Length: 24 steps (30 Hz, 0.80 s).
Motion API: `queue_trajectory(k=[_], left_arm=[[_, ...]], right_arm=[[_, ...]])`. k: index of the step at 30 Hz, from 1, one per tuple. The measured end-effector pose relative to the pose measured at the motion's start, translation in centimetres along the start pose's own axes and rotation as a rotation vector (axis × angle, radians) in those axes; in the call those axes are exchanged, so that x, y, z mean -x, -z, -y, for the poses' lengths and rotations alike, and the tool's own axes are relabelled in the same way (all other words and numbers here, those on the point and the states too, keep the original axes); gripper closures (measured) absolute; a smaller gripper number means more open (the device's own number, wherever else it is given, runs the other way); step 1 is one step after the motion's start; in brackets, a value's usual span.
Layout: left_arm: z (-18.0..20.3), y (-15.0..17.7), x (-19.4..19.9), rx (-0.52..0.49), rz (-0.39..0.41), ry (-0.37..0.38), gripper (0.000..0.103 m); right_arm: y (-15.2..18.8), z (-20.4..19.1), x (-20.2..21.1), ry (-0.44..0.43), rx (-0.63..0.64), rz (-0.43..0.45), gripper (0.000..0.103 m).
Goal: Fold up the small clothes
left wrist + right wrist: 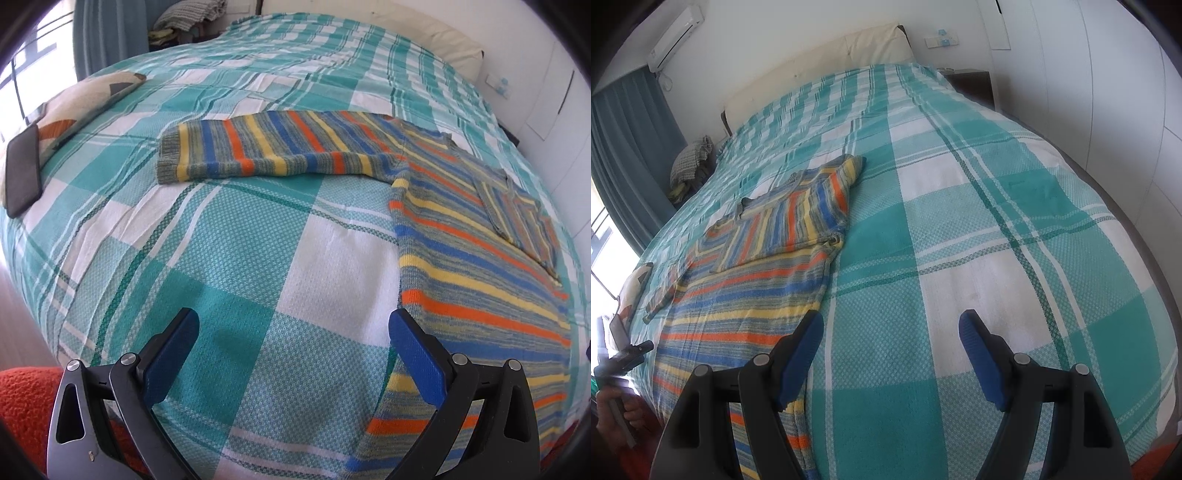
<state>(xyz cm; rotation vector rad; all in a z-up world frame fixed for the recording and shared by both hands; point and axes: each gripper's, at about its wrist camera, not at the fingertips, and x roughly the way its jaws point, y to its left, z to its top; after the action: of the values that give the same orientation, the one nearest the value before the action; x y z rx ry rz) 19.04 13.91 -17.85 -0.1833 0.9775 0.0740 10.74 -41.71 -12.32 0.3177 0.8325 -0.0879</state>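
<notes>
Left wrist: L fingers (190, 325) wide apart, nothing held.

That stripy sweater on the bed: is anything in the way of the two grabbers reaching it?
Nothing visible. The striped sweater lies flat on the checked bedspread. The left gripper and right gripper are both open beside its edges, with only bare bedspread between.
</notes>
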Motion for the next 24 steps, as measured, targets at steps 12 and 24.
queue_trajectory(k=[12, 24], left_arm=[[-0.42, -0.11, -0.24, 0.021, -0.016, 0.014, 0.001], [-0.25, -0.05, -0.21, 0.013, -0.014, 0.010, 0.001]], right_arm=[[0.19, -0.34, -0.04, -0.005, 0.008, -0.006, 0.027], [0.25, -0.31, 0.01, -0.013, -0.002, -0.007, 0.027]])
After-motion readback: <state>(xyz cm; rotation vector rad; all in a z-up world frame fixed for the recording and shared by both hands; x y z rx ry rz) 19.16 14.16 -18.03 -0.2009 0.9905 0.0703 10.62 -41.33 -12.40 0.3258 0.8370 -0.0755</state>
